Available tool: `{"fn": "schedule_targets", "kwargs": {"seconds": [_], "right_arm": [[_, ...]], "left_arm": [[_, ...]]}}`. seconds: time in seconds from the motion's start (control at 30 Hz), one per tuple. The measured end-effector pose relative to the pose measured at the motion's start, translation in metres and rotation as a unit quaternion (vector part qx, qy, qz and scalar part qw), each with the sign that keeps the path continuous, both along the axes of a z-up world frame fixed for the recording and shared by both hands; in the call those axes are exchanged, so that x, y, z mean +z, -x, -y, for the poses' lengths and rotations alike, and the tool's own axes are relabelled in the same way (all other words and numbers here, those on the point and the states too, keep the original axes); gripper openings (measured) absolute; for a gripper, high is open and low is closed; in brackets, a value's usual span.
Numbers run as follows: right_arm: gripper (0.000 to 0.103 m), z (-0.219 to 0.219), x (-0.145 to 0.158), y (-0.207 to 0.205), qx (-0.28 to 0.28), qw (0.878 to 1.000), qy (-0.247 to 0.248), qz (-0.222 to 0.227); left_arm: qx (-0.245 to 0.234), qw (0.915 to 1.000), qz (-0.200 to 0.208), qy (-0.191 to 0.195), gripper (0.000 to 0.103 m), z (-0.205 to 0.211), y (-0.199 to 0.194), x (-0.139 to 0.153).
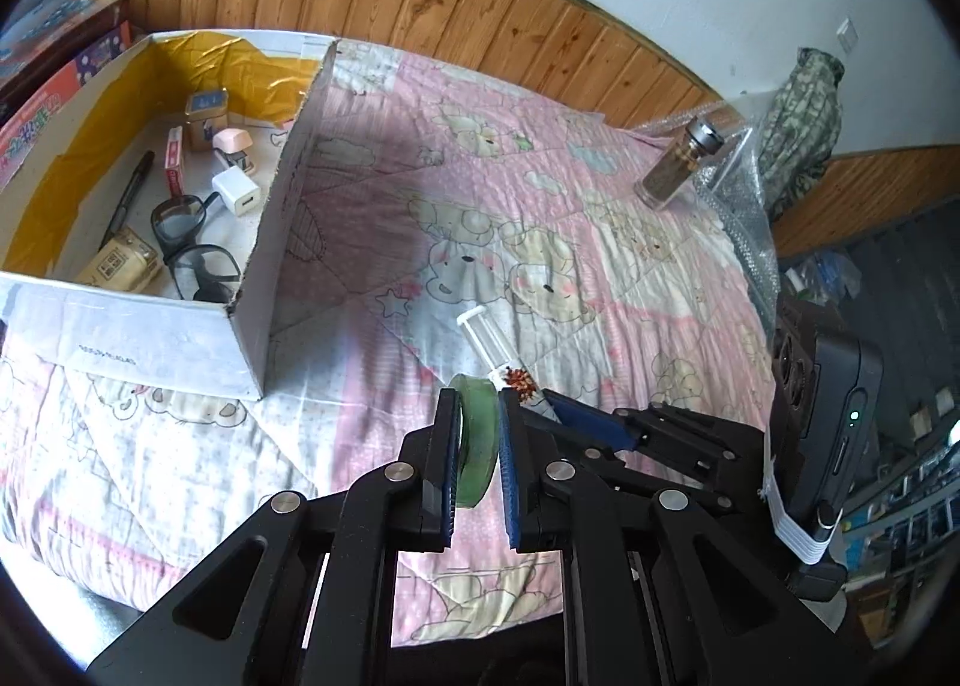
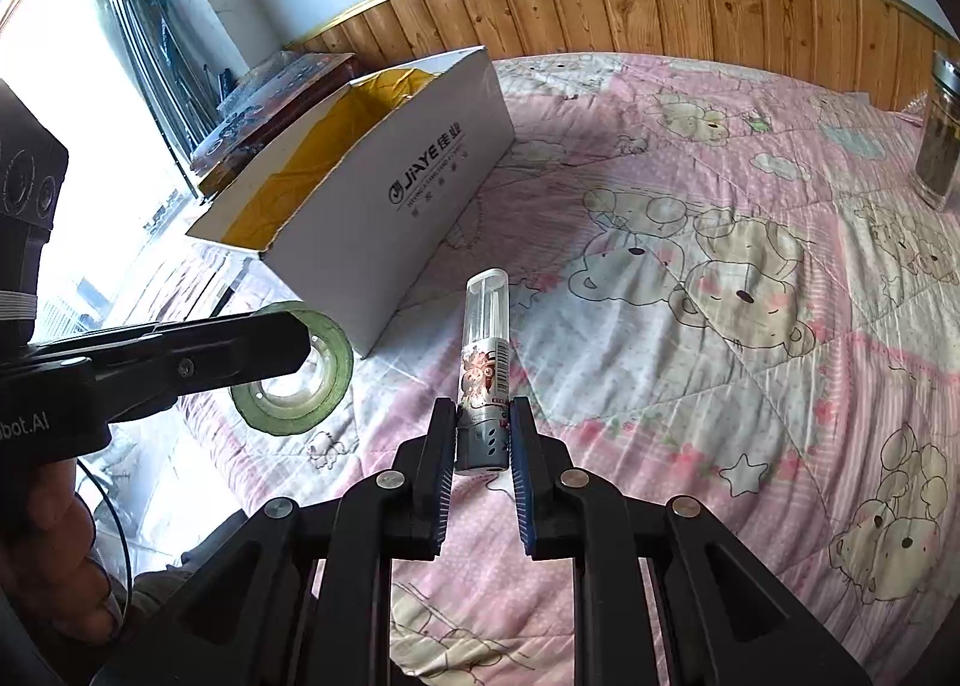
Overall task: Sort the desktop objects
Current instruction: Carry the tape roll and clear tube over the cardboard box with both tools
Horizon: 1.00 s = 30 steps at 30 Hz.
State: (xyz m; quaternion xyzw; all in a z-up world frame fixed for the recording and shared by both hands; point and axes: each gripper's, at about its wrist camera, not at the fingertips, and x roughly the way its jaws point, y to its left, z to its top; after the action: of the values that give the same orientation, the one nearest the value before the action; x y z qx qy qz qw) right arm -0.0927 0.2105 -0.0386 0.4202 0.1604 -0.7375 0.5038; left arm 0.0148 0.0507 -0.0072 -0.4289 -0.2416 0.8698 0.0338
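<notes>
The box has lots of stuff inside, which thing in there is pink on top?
The little stapler with the pale pink top, standing near the back of the cardboard box, beside the white charger cube. Nothing else inside has that colour.

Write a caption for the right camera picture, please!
Right gripper holds a clear-capped tube while left gripper carries green tape.

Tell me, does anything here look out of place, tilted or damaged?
Nothing looks spilled or broken. The only stray item is the glass jar, standing alone far across the quilt from the cardboard box. The left gripper holds the green tape roll; the right gripper holds the clear-capped tube.
</notes>
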Motion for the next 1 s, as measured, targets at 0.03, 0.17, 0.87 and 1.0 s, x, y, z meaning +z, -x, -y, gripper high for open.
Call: {"fn": "schedule_targets", "kwargs": {"seconds": [0.03,0.17,0.87,1.0], "right_arm": [[0.019,0.003,0.003,-0.005,0.005,1.000,0.000,-0.003],[0.019,0.016,0.016,-0.021,0.024,1.000,0.005,-0.018],[0.019,0.104,0.070,-0.061,0.097,0.993,0.016,-0.072],[0.019,0.124,0.077,-0.058,0.106,0.991,0.014,-0.080]], "left_arm": [[0.002,1.0000,-0.005,-0.004,0.011,0.002,-0.003,0.002],[0.017,0.9995,-0.024,-0.011,0.011,0.017,-0.017,0.012],[0.105,0.9897,-0.077,-0.058,0.011,0.130,-0.036,0.040],[0.117,0.9881,-0.080,-0.060,0.011,0.148,-0.028,0.043]]}}
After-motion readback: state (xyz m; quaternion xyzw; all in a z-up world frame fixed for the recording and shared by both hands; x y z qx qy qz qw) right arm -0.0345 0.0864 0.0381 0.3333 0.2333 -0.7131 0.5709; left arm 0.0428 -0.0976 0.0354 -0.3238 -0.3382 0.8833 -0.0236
